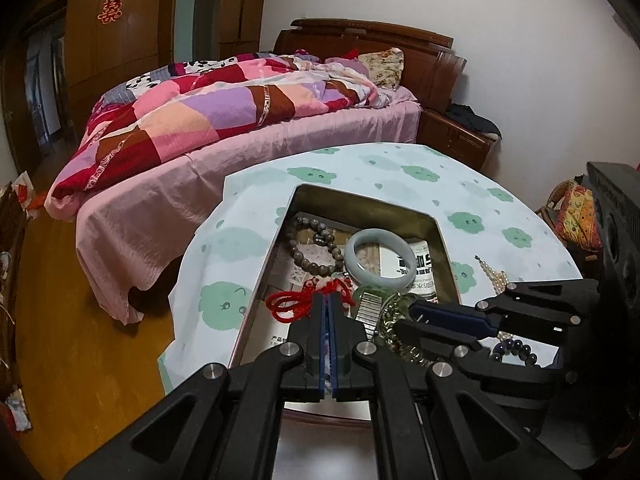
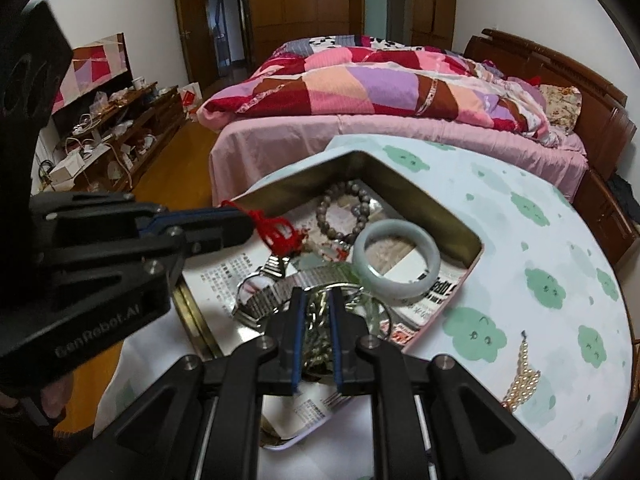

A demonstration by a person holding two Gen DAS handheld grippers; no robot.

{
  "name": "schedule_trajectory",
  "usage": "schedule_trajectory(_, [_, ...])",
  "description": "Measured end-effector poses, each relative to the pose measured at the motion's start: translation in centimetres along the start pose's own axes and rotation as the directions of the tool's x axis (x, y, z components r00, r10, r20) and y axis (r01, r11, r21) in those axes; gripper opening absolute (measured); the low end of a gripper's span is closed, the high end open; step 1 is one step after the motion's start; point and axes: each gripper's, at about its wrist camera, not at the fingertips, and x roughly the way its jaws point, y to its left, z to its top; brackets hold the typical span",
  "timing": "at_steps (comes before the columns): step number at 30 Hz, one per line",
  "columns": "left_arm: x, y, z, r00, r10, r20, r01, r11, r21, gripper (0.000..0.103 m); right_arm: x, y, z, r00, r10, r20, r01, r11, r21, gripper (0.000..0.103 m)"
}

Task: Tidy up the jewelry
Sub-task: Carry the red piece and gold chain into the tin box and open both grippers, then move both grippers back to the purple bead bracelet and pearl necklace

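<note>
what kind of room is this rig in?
A home bedroom, most likely: a made-up bed with a patchwork quilt, a wooden wardrobe, and a small cloth-covered table as the work surface.

Shiny metal tin (image 2: 416, 196) with dull gold walls, smooth glossy pale green bangle (image 2: 396, 262), round matt bead bracelet (image 1: 314, 250), soft red cord (image 1: 296, 304), shiny metal watch strap (image 2: 276, 294), printed paper (image 2: 224, 280), soft cloth tablecloth (image 2: 532, 248), matt black plastic grippers.

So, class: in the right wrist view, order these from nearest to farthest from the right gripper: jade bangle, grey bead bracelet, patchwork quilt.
From the right gripper:
1. Jade bangle, in the tin, right.
2. Grey bead bracelet, tin's far corner.
3. Patchwork quilt, on the bed beyond.
</note>
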Motion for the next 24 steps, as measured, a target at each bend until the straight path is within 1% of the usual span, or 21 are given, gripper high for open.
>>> schedule_trajectory(1, [0.0, 0.0, 0.0, 1.0, 0.007, 0.0, -0.007, 1.0, 0.0, 0.001, 0.0, 0.0, -0.1, 1.0, -0.001, -0.001, 0.001, 1.0, 0.003, 0.026])
schedule_trajectory(3, [-0.1, 0.0, 0.0, 1.0, 0.0, 0.001, 0.0, 1.0, -0.003, 0.001, 0.0, -0.2, -0.2, 1.0, -0.002, -0.002, 0.002, 1.0, 0.007, 0.035])
schedule_trajectory(5, [0.0, 0.0, 0.0, 1.0, 0.01, -0.004, -0.01, 1.0, -0.004, 0.001, 0.0, -0.2, -0.3, 1.0, -0.002, -0.004, 0.002, 1.0, 0.011, 0.037])
schedule_trajectory(8, [0.0, 0.1, 0.1, 1.0, 0.018, -0.004, -0.018, 1.0, -0.008, 0.002, 0.0, -0.3, -0.3, 1.0, -0.002, -0.001, 0.002, 1.0, 0.014, 0.045])
schedule_trajectory(9, [0.0, 0.1, 0.2, 1.0, 0.022, -0.004, -0.022, 1.0, -0.008, 0.005, 0.0, -0.3, -0.3, 1.0, -0.002, -0.001, 0.002, 1.0, 0.014, 0.051])
schedule_trajectory(10, [-0.1, 0.1, 0.2, 1.0, 0.029, -0.006, -0.029, 1.0, -0.008, 0.019, 0.0, -0.3, -0.3, 1.0, -0.001, 0.001, 0.001, 1.0, 0.016, 0.058])
schedule_trajectory(11, [-0.2, 0.1, 0.2, 0.999, 0.042, -0.002, -0.042, 0.999, -0.008, 0.03, -0.1, -0.3, -0.3, 1.0, 0.0, 0.004, 0.0, 1.0, 0.017, 0.06])
schedule_trajectory(12, [-0.5, 0.1, 0.2, 0.998, 0.054, 0.012, -0.054, 0.998, -0.01, 0.057, -0.1, -0.3, -0.3, 1.0, 0.0, 0.007, 0.0, 1.0, 0.019, 0.062])
schedule_trajectory(13, [-0.8, 0.1, 0.2, 0.997, 0.068, 0.032, -0.068, 0.998, -0.015, 0.078, -0.2, -0.3, -0.3, 1.0, 0.0, 0.009, 0.0, 1.0, 0.02, 0.062])
schedule_trajectory(14, [-1.3, 0.2, 0.3, 0.995, 0.077, 0.06, -0.075, 0.997, -0.024, 0.081, -0.3, -0.3, -0.3, 1.0, 0.0, 0.01, 0.0, 1.0, 0.022, 0.062])
schedule_trajectory(15, [-1.5, 0.2, 0.3, 0.996, 0.066, 0.066, -0.064, 0.998, -0.028, 0.081, -0.4, -0.3, -0.3, 1.0, 0.001, 0.012, -0.001, 1.0, 0.024, 0.064])
schedule_trajectory(16, [-1.5, 0.3, 0.4, 0.997, 0.055, 0.061, -0.053, 0.998, -0.029, 0.081, -0.5, -0.4, -0.4, 1.0, 0.002, 0.016, -0.002, 1.0, 0.027, 0.066])
schedule_trajectory(19, [-1.5, 0.2, 0.4, 0.996, 0.072, 0.061, -0.071, 0.997, -0.029, 0.081, -1.3, -0.9, -0.6, 1.0, 0.001, 0.031, -0.002, 0.999, 0.045, 0.069])
schedule_trajectory(21, [-1.5, 0.0, 0.4, 0.996, 0.071, 0.058, -0.069, 0.997, -0.033, 0.081, -1.9, -1.5, -0.9, 0.999, -0.001, 0.039, -0.001, 0.999, 0.054, 0.071])
schedule_trajectory(22, [-1.6, -0.1, 0.4, 0.995, 0.078, 0.064, -0.076, 0.997, -0.034, 0.081, -2.3, -1.9, -1.2, 0.999, -0.007, 0.047, 0.004, 0.998, 0.059, 0.073])
schedule_trajectory(24, [-1.8, -0.7, 0.4, 0.993, 0.086, 0.076, -0.084, 0.996, -0.03, 0.081, -3.1, -3.0, -1.7, 0.998, -0.033, 0.054, 0.029, 0.996, 0.08, 0.074])
